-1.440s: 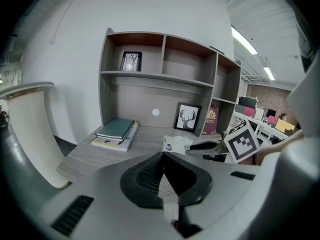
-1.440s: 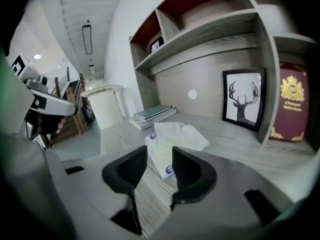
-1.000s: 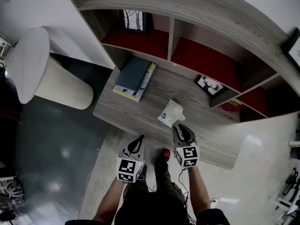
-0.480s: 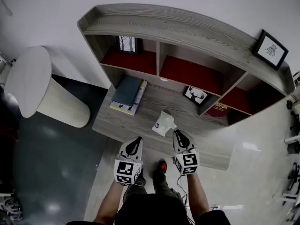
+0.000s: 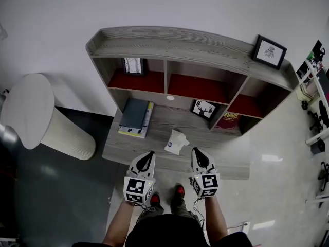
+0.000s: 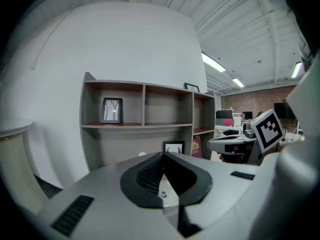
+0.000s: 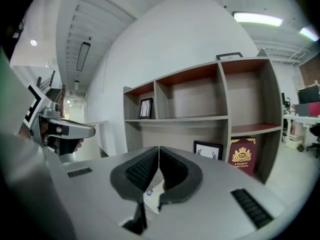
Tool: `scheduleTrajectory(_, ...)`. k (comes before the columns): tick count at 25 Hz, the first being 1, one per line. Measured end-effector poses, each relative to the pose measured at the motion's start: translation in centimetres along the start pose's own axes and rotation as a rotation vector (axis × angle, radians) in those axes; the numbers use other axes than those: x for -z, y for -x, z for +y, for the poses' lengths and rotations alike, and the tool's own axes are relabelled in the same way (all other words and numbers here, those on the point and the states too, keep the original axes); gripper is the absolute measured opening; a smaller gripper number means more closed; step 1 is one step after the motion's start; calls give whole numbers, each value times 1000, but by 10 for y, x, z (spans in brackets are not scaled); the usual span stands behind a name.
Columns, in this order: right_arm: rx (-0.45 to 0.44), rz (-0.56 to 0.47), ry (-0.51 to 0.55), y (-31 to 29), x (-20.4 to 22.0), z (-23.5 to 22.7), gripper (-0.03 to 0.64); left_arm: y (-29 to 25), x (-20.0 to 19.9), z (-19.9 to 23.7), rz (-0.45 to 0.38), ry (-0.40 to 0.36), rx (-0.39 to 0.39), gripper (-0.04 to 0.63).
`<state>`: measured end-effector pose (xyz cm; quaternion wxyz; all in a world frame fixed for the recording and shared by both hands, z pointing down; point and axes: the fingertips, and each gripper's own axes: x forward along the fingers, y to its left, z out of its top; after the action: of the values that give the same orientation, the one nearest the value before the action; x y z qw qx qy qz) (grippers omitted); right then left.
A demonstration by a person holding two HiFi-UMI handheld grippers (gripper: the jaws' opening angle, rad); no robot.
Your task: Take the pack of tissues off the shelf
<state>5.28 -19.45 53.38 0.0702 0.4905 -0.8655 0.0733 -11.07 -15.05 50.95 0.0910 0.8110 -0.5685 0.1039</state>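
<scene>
Left gripper (image 5: 149, 155): jaws together, pads meeting, nothing between them. Right gripper (image 5: 197, 152): jaws closing to pad against pad, also nothing clamped. Both hang at the front edge of the lower ledge (image 5: 229, 157) of the shelf unit (image 5: 190, 37), one on each side of the pack of tissues (image 5: 176, 141), and neither touches it. The pack lies flat on the ledge near the front edge, about midway along it and clear of the other items. Its long axis runs diagonally, from the front edge back toward the right-hand compartments. The end with a small round blue logo faces the front edge, and the logo's print is too small to read. The wrapper looks crumpled at the far end. A stack of books (image 5: 134, 116) sits toward the left end of the ledge. At the back, a framed deer picture (image 5: 203, 108) leans by the divider. Beside it, in the lower right compartment, a red book (image 5: 230, 121) carries a gold crest with letters that read as "RW". The line beneath is not legible.
</scene>
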Motion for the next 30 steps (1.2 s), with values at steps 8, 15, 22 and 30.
scheduleTrajectory(8, 90, -33, 5, 41, -19, 24, 29, 28, -23, 1, -71, -37, 78, 6)
scheduleTrajectory(15, 153, -81, 32, 74, -25, 52, 29, 56, -29, -2, -108, -58, 145, 6)
scheduleTrajectory(22, 205, -120, 43, 109, -30, 75, 29, 81, -20, -8, -108, -72, 197, 6)
scheduleTrajectory(30, 240, -130, 40, 136, -24, 94, 29, 99, -5, -13, -93, -74, 231, 6)
